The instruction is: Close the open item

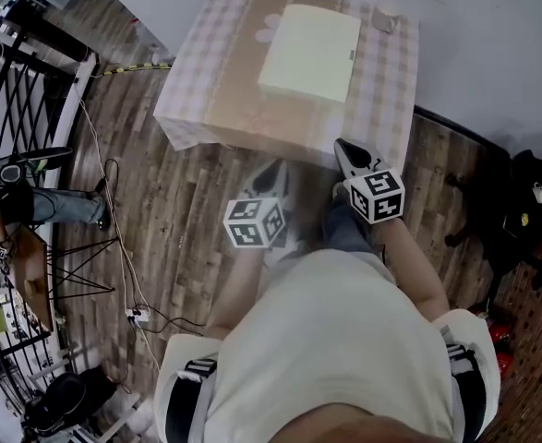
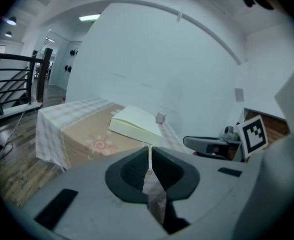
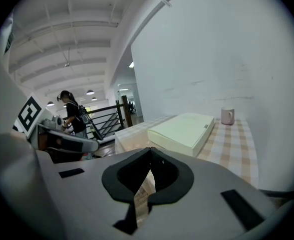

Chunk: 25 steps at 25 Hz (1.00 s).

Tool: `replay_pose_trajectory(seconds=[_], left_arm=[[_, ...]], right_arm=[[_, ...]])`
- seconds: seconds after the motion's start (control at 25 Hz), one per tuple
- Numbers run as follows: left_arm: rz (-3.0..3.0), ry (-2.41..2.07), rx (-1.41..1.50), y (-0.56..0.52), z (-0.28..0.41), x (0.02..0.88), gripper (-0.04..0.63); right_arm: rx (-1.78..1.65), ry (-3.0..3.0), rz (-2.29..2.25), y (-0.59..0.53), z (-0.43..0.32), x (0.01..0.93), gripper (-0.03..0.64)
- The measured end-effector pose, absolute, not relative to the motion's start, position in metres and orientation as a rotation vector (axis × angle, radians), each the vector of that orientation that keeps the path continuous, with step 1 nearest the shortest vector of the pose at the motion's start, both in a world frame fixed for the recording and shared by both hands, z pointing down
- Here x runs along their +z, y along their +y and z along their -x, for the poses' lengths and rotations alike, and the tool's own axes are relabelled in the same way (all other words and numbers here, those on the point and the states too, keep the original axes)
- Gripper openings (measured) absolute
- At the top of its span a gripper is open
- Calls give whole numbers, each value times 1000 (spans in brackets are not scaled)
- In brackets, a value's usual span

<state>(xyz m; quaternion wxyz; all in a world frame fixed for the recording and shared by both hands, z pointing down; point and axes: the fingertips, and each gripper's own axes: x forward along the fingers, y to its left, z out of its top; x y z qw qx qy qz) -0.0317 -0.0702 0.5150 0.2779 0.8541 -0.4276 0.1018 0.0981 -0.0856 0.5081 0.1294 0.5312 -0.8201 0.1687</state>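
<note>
A flat pale-yellow box (image 1: 309,52) lies on a table (image 1: 210,81) covered by a checked cloth, its lid down flat. The box (image 2: 135,121) shows ahead in the left gripper view, and the same box (image 3: 183,130) shows in the right gripper view. My left gripper (image 1: 269,178) hangs short of the table's near edge, its jaws (image 2: 149,147) together with nothing between them. My right gripper (image 1: 349,153) is beside it, just at that edge, jaws (image 3: 150,149) also together and empty. Neither touches the box.
A small pink mug (image 1: 384,18) stands at the table's far right corner by the white wall. A black railing (image 1: 17,90), a person (image 1: 58,206), a stand and floor cables (image 1: 123,275) are on the left. A black chair (image 1: 520,201) is on the right.
</note>
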Motion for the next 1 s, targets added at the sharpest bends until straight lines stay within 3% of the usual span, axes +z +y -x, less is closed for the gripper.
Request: replay_pose_trajectory(seconds=[1.0], left_arm=[[-2352,-1225,224,10,103,493,5]], right_arm=[[372,-2531,-1503,17,-14,469,0]])
